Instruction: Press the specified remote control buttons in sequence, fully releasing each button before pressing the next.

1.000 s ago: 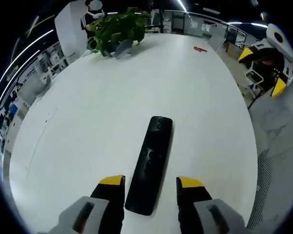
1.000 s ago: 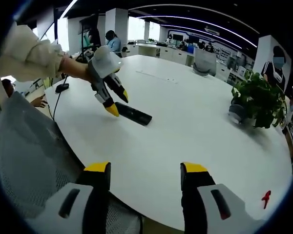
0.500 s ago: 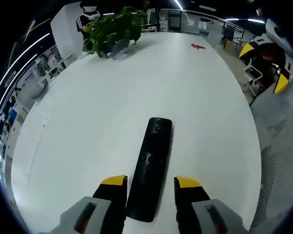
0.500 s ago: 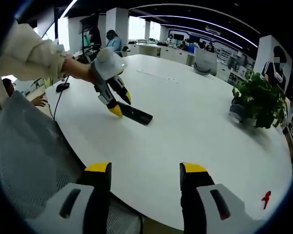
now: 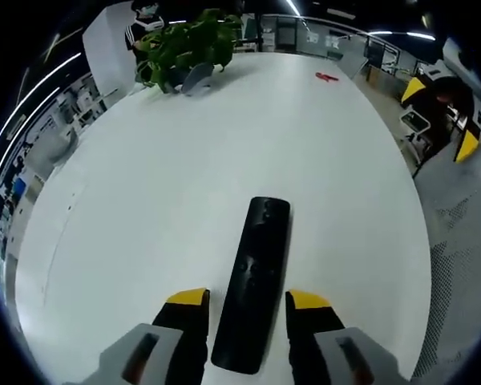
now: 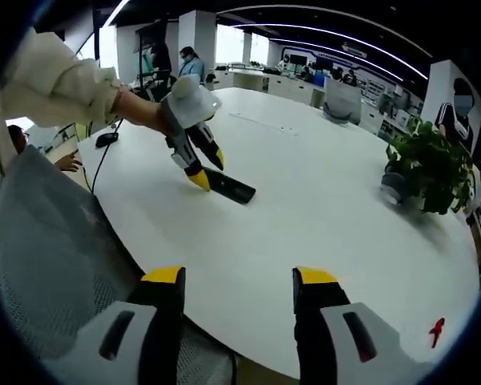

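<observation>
A black remote [image 5: 256, 281] lies lengthwise on the white table [image 5: 144, 200], buttons up. Its near end sits between the yellow-tipped jaws of my left gripper [image 5: 247, 303], which press against both of its sides. In the right gripper view the same left gripper [image 6: 208, 170], held by a hand in a cream sleeve, points down over the remote [image 6: 234, 189] at the table's left part. My right gripper [image 6: 240, 279] hovers near the table's front edge, open with nothing between its jaws. It also appears raised off the table's side as the right gripper [image 5: 442, 115].
A potted plant [image 5: 184, 48] stands at the far end of the table, the same plant [image 6: 429, 168] at the right. A small red item [image 5: 327, 77] lies near the edge. A mesh chair back [image 6: 40, 265] is close at the left. A black corded device [image 6: 106, 139] sits far left.
The left jaws drew slightly closer around the remote's near end, and the remote's far end swung a little to the right. The right gripper stayed open and barely shifted.
</observation>
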Tool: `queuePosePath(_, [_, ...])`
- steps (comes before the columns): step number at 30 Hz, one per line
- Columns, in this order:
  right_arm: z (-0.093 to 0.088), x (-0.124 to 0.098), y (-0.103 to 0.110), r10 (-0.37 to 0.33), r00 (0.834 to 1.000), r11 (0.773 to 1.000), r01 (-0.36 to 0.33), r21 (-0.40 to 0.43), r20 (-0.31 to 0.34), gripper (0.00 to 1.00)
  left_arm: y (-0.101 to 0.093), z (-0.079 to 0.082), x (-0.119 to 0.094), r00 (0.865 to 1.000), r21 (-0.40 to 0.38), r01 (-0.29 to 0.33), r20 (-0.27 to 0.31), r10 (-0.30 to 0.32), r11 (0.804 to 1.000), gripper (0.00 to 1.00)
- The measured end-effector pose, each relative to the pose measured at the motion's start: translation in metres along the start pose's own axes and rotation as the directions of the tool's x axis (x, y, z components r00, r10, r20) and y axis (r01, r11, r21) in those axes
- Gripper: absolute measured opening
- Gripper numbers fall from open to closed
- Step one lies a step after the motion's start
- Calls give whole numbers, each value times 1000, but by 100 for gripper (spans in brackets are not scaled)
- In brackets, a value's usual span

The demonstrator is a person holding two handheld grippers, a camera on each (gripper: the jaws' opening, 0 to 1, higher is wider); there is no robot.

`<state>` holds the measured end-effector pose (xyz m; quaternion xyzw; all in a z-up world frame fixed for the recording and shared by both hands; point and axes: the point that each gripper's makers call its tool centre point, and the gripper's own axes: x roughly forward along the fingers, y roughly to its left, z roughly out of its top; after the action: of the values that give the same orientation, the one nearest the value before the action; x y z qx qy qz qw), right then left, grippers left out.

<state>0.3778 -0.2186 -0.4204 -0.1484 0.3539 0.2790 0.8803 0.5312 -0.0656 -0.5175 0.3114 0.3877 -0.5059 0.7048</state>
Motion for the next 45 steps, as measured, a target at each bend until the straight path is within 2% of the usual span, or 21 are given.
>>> queuePosePath(5, [0,0,1,4,1000,1000,-4,-2,-1,55,1,0,0,1000,-7,1,4,-1,1000,37])
queuePosePath(10, [3,-2,-1,-5,1000,1000,5,-10,17,50,-1,1,0,1000,-5,10,2,-10,1000,32])
queuePosePath(15, [1,-1,0,2,1000,1000,-1,-12,6,50,-4,1,1,1000,0,29,-5,-29,1000,26])
queuePosePath(30, [2,0,1,8,1000,1000,-8,-18,7,48,-5,1,1,1000,-6,12,-17,-12,1000,25])
queuePosePath(40, [0,0,2,13,1000,1000,-13,-24,-2,47,-17,-3,-1,999,-40,37,-12,-37,999,24])
queuePosePath(45, [-1,1,4,18,1000,999,-18,-27,-10,46,-25,-6,-2,999,-20,42,-19,-43,999,24])
